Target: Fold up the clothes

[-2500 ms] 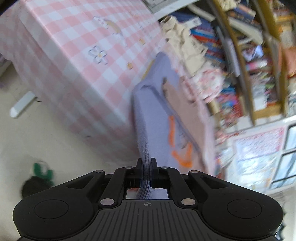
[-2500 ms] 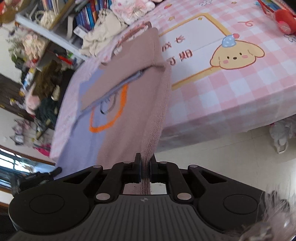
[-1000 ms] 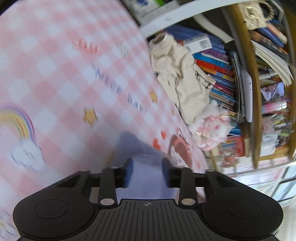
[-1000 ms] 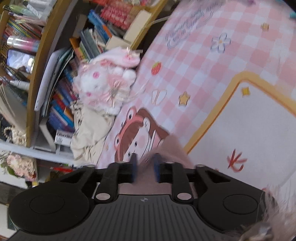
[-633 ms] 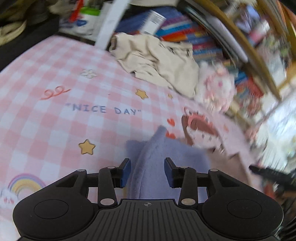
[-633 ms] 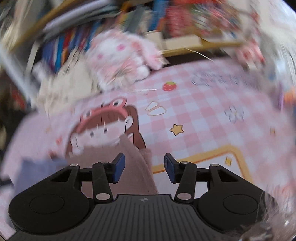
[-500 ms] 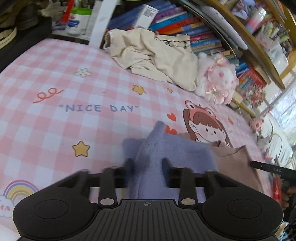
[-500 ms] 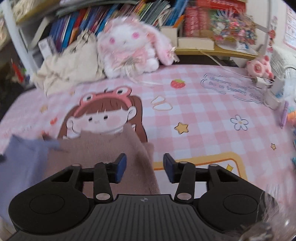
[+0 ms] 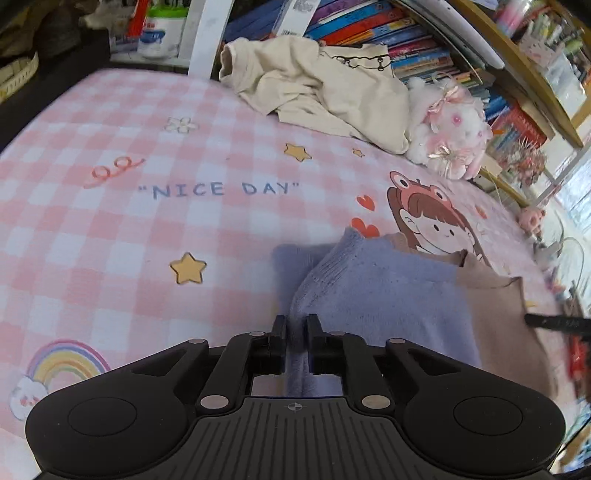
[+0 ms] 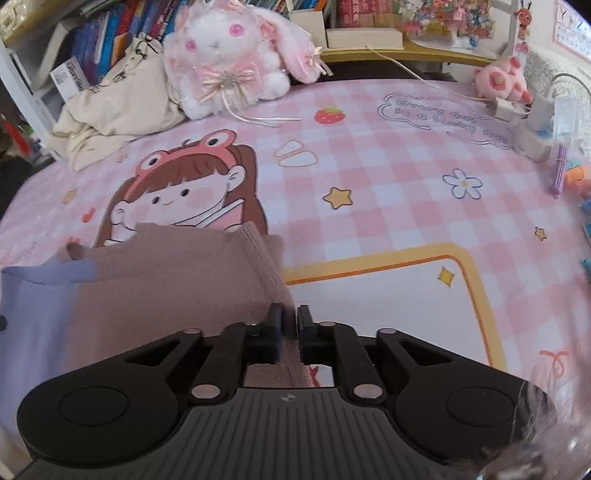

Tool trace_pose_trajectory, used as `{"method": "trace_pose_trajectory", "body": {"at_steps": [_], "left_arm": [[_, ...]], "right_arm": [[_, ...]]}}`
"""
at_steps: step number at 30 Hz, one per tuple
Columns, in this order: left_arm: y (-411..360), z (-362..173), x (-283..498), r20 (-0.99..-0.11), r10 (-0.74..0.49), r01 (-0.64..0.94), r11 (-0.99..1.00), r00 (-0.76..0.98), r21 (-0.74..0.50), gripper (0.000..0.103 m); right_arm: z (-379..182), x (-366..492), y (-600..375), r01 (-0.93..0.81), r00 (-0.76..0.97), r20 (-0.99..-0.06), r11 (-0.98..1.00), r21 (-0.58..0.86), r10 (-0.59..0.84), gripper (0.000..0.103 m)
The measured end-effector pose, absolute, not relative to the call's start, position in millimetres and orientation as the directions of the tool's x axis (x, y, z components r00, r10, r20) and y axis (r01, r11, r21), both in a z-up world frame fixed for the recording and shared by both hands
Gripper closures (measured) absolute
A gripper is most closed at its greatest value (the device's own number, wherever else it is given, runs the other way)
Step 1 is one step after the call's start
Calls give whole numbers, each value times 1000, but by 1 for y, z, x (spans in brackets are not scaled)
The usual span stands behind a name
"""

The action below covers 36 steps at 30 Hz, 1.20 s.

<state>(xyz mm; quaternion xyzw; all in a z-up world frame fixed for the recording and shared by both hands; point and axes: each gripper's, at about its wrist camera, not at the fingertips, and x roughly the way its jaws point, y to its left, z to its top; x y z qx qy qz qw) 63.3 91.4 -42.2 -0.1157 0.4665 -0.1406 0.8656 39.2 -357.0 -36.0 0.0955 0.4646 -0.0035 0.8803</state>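
A knit sweater, lavender on one half and brown on the other, lies folded on the pink checked tablecloth. In the left wrist view my left gripper (image 9: 295,326) is shut on the lavender edge of the sweater (image 9: 380,295). In the right wrist view my right gripper (image 10: 289,317) is shut on the brown edge of the sweater (image 10: 173,273). Both grippers sit low, near the cloth. The sweater's near part is hidden behind the gripper bodies.
A crumpled cream garment (image 9: 317,81) and a pink-white plush rabbit (image 10: 229,55) lie at the table's far edge, before shelves of books (image 9: 369,29). A small pink plush (image 10: 502,79), a white charger (image 10: 532,125) and small toys are at the right.
Both grippers carried the sweater's edges forward over the table, opened about a second ago, and have now closed again on the folded edges. The views have steadied.
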Motion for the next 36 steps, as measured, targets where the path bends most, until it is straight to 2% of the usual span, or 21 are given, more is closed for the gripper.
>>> {"method": "trace_pose_trajectory", "body": {"at_steps": [1, 2, 3, 5, 8, 9, 10, 11, 12, 15, 17, 21, 24, 26, 31, 33, 34, 36], "left_arm": [[91, -37, 63, -769, -342, 139, 938, 540, -319, 89], [90, -31, 63, -752, -334, 146, 940, 568, -307, 85], [89, -26, 62, -733, -327, 153, 943, 596, -296, 76], [82, -23, 69, -719, -339, 190, 940, 608, -282, 65], [64, -24, 84, -715, -357, 267, 933, 601, -242, 65], [57, -26, 88, -718, -354, 289, 932, 599, -219, 66], [51, -28, 90, -713, -352, 306, 931, 606, -200, 67], [49, -30, 90, -695, -369, 324, 924, 617, -203, 75], [53, -33, 92, -682, -387, 310, 920, 621, -241, 100], [74, -32, 88, -615, -436, 234, 894, 657, -383, 99], [81, -29, 86, -604, -437, 220, 889, 667, -402, 99], [69, -51, 101, -699, -384, 229, 923, 603, -310, 99], [73, -44, 98, -685, -378, 208, 924, 623, -321, 95], [76, -40, 97, -675, -374, 194, 924, 636, -329, 94], [83, -29, 92, -650, -361, 159, 923, 668, -350, 88], [84, -20, 80, -634, -358, 156, 922, 685, -353, 87], [84, -16, 75, -630, -356, 154, 923, 690, -353, 86], [81, -9, 60, -628, -344, 145, 927, 698, -346, 70]], "right_arm": [[-31, 39, -355, 83, 585, -806, 983, 166, 87, 86], [-27, 41, -352, 61, 599, -795, 985, 162, 94, 82], [-24, 43, -350, 39, 612, -784, 987, 157, 101, 72], [-18, 48, -344, -3, 633, -767, 990, 138, 108, 70], [-26, 65, -335, -38, 620, -781, 997, 66, 75, 72], [-30, 69, -334, -39, 612, -788, 998, 58, 70, 72], [-33, 73, -333, -45, 608, -790, 997, 58, 73, 83], [-34, 74, -332, -54, 610, -788, 997, 62, 82, 98], [-35, 74, -332, -60, 613, -785, 996, 63, 86, 97], [-27, 66, -332, -54, 652, -753, 996, 64, 84, 98], [-26, 64, -335, -35, 655, -750, 996, 83, 86, 98], [-47, 76, -340, 4, 610, -787, 993, 121, 93, 97], [-46, 78, -342, 12, 601, -793, 992, 127, 94, 97], [-40, 79, -341, 17, 587, -807, 995, 96, 68, 83], [-26, 57, -348, 4, 597, -798, 995, 99, 77, 77], [-24, 45, -351, -9, 585, -805, 993, 115, 99, 71], [-24, 39, -352, -15, 578, -808, 992, 123, 109, 63], [-23, 27, -355, -28, 565, -815, 990, 140, 131, 59]]}}
